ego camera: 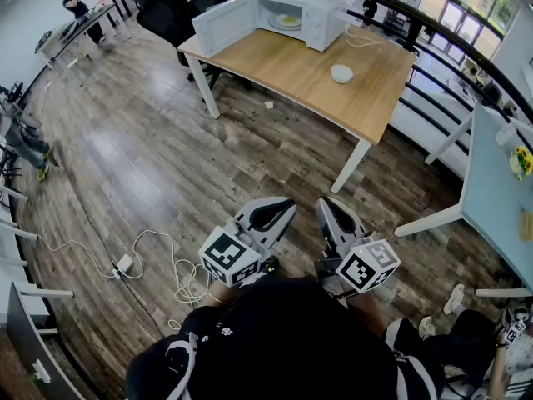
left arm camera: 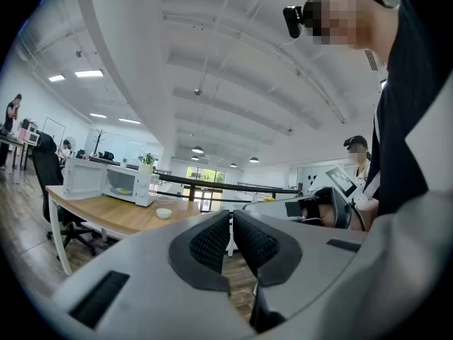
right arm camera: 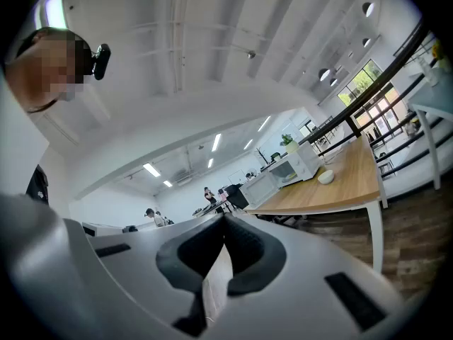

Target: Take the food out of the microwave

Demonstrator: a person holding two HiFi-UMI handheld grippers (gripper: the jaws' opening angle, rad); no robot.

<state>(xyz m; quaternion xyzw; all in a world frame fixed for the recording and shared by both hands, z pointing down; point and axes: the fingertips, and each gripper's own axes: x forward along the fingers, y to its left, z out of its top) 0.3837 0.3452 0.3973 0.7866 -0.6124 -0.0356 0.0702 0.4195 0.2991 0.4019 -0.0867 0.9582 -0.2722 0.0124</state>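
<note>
Head view: my left claw (ego camera: 279, 208) and right claw (ego camera: 329, 207) hang low over the wood floor (ego camera: 166, 157), well apart from the table (ego camera: 283, 77). The food (ego camera: 288, 21) sits inside the microwave (ego camera: 326, 25) at the table's far end, with the door (ego camera: 223, 25) swung open.

Left gripper view: my jaws are pressed together on nothing, and the microwave is far off.

Right gripper view: these jaws meet too, also empty.
</note>
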